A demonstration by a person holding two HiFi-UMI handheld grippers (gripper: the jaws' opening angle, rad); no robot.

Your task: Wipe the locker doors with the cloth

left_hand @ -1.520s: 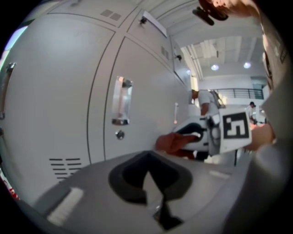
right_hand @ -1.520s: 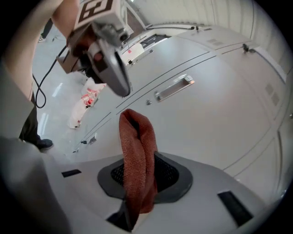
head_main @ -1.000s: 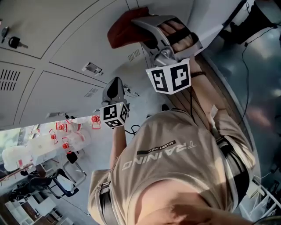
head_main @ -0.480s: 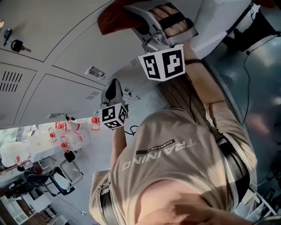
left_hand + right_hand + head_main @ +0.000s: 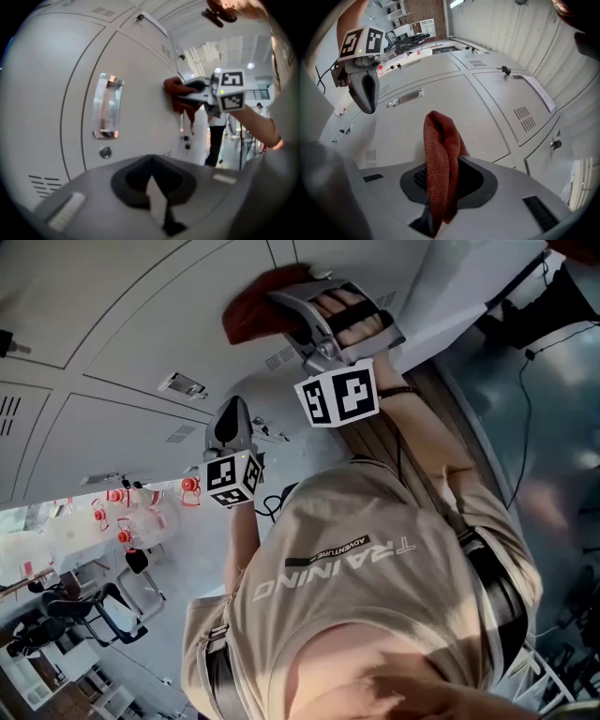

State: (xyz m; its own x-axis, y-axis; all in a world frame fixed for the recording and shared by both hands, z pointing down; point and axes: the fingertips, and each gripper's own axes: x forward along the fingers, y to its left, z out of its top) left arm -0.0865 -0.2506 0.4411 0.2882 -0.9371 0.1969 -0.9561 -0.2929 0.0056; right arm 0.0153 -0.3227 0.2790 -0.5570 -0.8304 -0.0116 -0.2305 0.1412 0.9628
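Right gripper view: cloth (image 5: 440,159) is clamped in right gripper (image 5: 436,220), pressed against locker door (image 5: 487,117) | left gripper (image 5: 161,220) jaws are closed together, empty.

Head view looks down; gripper views closely face locker doors (image 5: 141,324).

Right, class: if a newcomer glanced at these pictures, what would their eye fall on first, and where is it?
The red cloth stands out most, pinched in the right tool in front of the pale locker doors. Next comes the black-and-white marker cube on that tool, just above the middle of the head view.
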